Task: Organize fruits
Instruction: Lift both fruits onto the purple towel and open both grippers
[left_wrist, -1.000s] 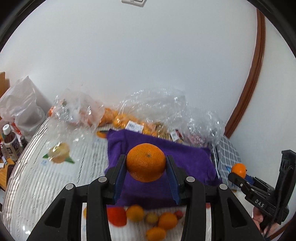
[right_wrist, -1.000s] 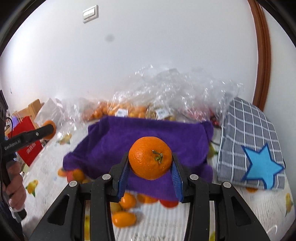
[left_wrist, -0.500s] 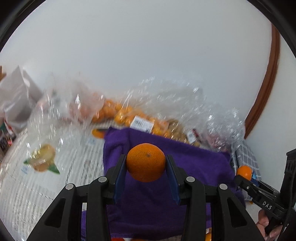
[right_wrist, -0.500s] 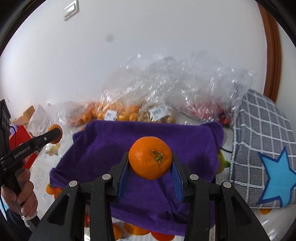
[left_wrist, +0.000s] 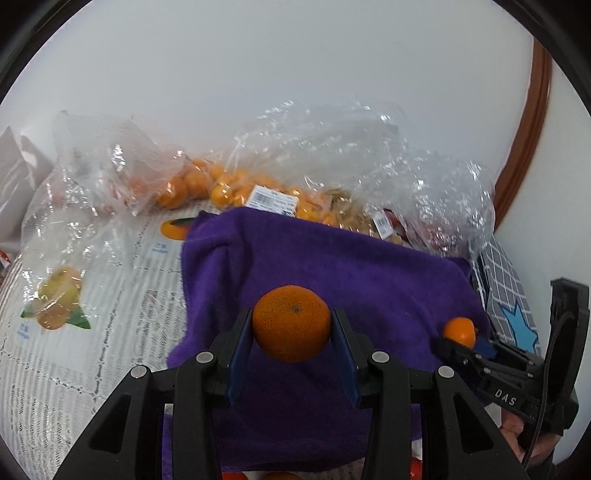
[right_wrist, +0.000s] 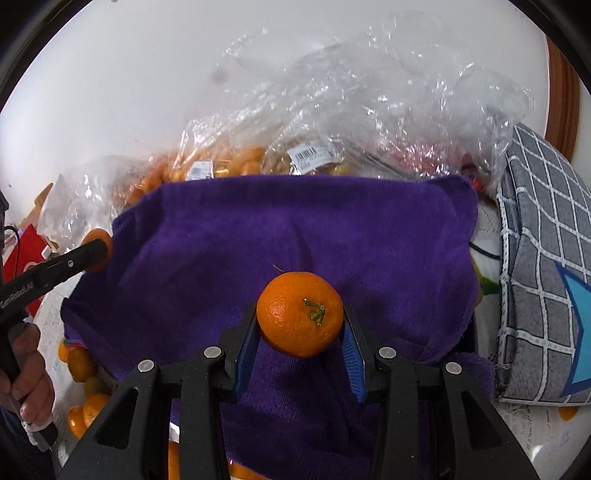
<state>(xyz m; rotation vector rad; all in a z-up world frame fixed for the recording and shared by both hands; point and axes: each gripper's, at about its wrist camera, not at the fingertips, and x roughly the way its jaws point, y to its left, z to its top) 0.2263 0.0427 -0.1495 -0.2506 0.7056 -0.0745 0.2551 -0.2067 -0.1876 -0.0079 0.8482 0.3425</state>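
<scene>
A round orange mandarin (left_wrist: 291, 322) sat clamped in the left claw (left_wrist: 291, 341), and a second stemmed orange mandarin (right_wrist: 300, 314) was clamped in the right claw (right_wrist: 300, 341). Both hung over the fuzzy purple towel (right_wrist: 295, 236), which had filled more of each view than a second before as the claws came down. Judged so, both fruits were near being set on the towel.

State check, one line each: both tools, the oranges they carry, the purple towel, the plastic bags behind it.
Left tool: shut on left orange.
Right tool: shut on right orange, stem facing the camera.
Purple towel: spread out, rumpled, no fruit on it.
Plastic bags: crumpled, holding fruit; open or tied, cannot tell.
Loose fruit: lying by the towel's near edge.
</scene>
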